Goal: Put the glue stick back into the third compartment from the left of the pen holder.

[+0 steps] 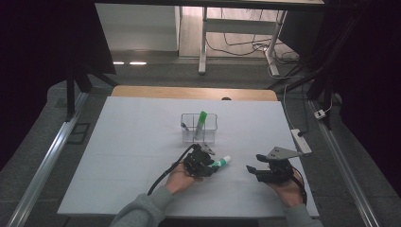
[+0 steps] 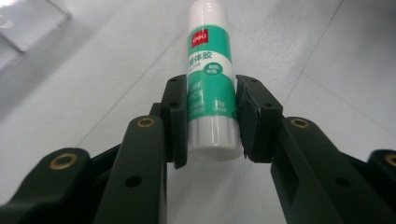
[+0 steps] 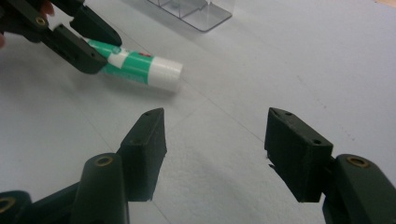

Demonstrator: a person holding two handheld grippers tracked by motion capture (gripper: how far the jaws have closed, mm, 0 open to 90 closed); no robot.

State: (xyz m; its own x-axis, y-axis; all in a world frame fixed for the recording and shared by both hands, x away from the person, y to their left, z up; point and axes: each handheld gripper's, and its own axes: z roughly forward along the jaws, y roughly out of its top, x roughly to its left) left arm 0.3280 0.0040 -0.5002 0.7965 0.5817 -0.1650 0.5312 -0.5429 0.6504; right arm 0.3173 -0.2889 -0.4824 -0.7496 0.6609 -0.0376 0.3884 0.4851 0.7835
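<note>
A green and white glue stick (image 2: 208, 60) sits between the jaws of my left gripper (image 2: 210, 116), whose pads press on both sides of its lower body. In the high view the left gripper (image 1: 208, 165) is at the table's front centre, and the glue stick (image 1: 221, 163) points right from it, low over the white table. The right gripper view has the same glue stick (image 3: 144, 69) nearly level, with the left gripper (image 3: 79, 37) shut on its far end. My right gripper (image 1: 253, 171) rests to the right, open, with nothing between its jaws (image 3: 215, 140).
A clear plastic bin (image 1: 210, 135) stands behind the grippers at mid-table. It holds an upright green-capped stick (image 1: 202, 120) and a small bluish item (image 1: 184, 126). A white sheet (image 1: 132, 142) covers the table. A power strip (image 1: 300, 140) lies at the right edge.
</note>
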